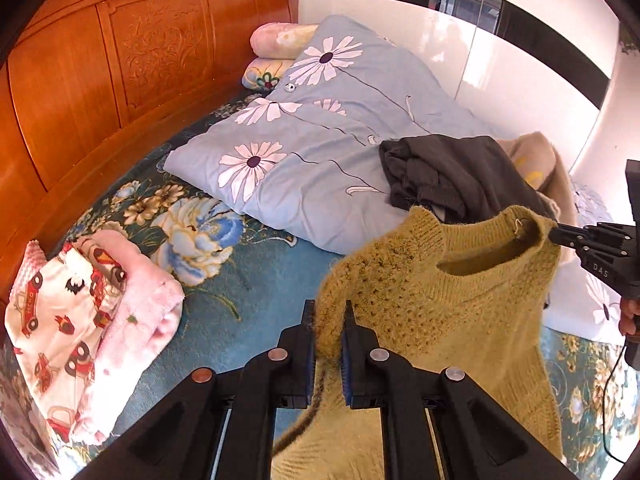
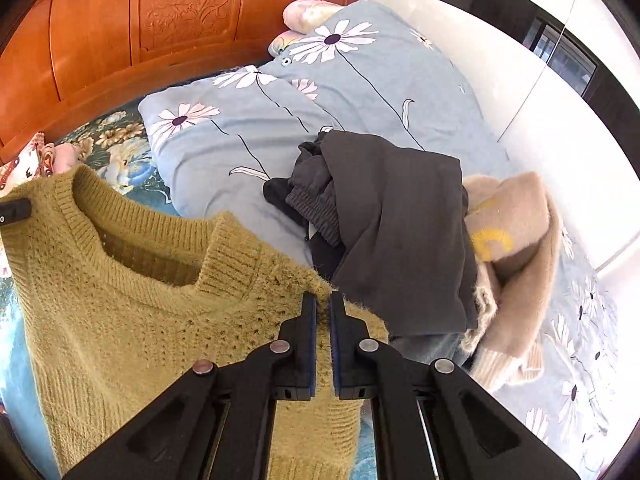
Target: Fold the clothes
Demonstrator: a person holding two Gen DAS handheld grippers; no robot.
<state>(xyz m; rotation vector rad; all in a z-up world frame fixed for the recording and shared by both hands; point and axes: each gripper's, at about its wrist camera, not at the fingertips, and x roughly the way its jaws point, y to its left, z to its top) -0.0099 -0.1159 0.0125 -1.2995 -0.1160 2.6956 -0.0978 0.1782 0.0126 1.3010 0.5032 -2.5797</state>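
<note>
While you hold it up: the fuzzy mustard-yellow knit sweater point(image 1: 440, 300) hangs between your two grippers, above the bed with the blue flowered sheet point(image 1: 248, 280).
Left gripper point(image 1: 329, 312): its fingers are pinching one shoulder of the sweater.
Right gripper point(image 2: 323, 304): its fingers are pinching the other shoulder, pressed nearly together on the fuzz.
Neck hole: open and facing up, between the two grips.
Behind the sweater: a crumpled dark grey garment point(image 2: 392, 232) lies on a light blue quilt with white daisies point(image 1: 304, 148), beside a fluffy beige sweater point(image 2: 516, 248).
Left side of bed: a folded pink blanket with red cars point(image 1: 80, 320).
Back: an orange carved wooden headboard point(image 1: 120, 64).
</note>
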